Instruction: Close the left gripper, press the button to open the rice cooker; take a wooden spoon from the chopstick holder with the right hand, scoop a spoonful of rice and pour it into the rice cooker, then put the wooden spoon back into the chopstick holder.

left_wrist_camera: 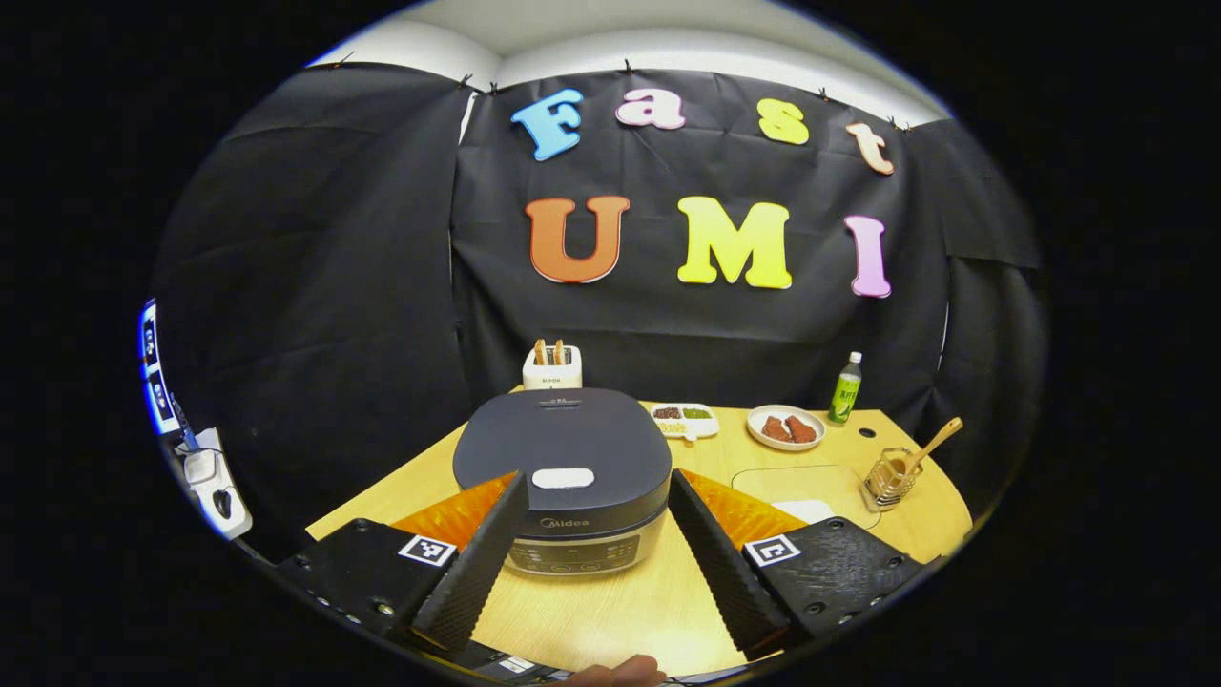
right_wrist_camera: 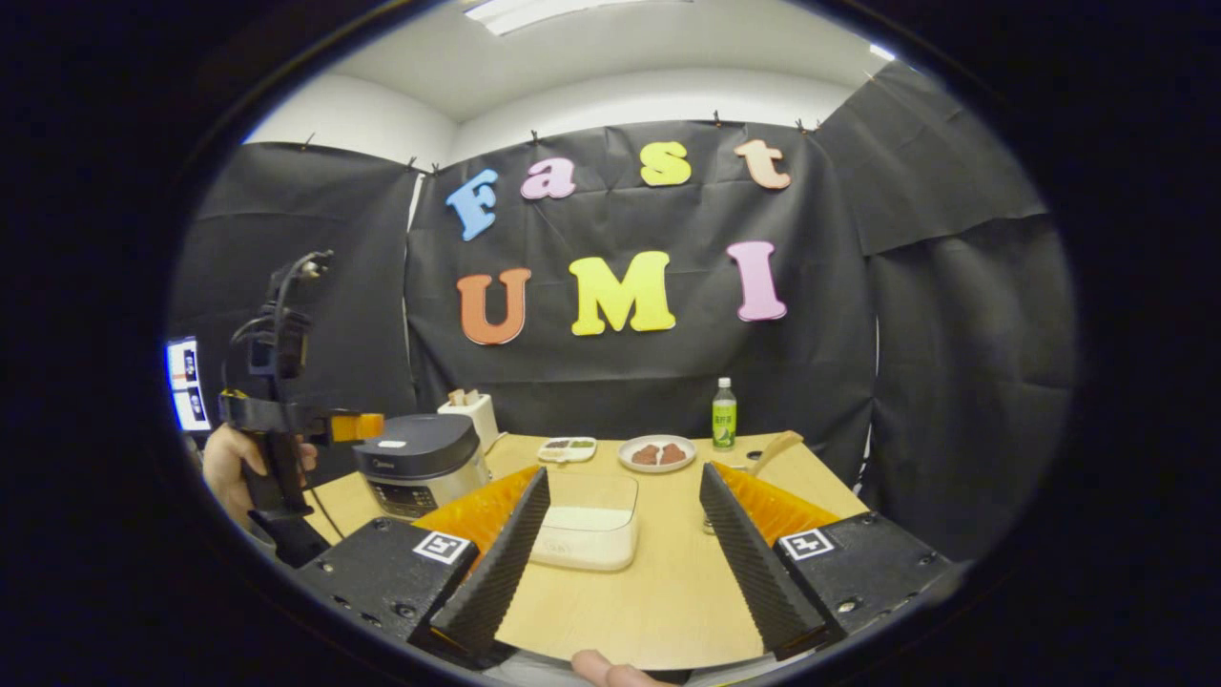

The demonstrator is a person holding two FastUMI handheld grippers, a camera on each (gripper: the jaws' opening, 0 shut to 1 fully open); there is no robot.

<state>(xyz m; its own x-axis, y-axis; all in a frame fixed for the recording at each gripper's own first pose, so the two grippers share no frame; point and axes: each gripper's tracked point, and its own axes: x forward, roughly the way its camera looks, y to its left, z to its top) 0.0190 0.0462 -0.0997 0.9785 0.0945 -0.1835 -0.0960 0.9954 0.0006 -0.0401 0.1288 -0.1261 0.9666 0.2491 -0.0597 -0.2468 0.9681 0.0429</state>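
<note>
While both grippers hang spread above the near edge of the wooden table (left_wrist_camera: pixel 610 592), nothing of the task looks begun, as far as I can judge. On the table's left half sits the rice cooker (left_wrist_camera: pixel 563 458), lid down, its white release button (left_wrist_camera: pixel 563 478) facing up near the front of the lid, which suits a press from above. The left gripper (left_wrist_camera: pixel 596 534) is aimed straight at it, the cooker framed between its two fingers, jaws wide and holding nothing; the task asks for them to be closed first, probably so the joined tips make one blunt point for the button. In the right gripper view that same tool shows at the far left, a hand (right_wrist_camera: pixel 229 468) around its handle beside the cooker. The right gripper (right_wrist_camera: pixel 625 539) is likewise wide and empty, pointing over a clear rice container (right_wrist_camera: pixel 587 520) with white rice in it, near the middle of the table. Off to the right stands the wire chopstick holder (left_wrist_camera: pixel 892 477), the wooden spoon (left_wrist_camera: pixel 933 444) leaning out of it with its handle up and free, easy for the right hand to pinch. Farther back are a plate (left_wrist_camera: pixel 786 427), a green bottle (left_wrist_camera: pixel 844 388) and a small divided dish (left_wrist_camera: pixel 685 418).
</note>
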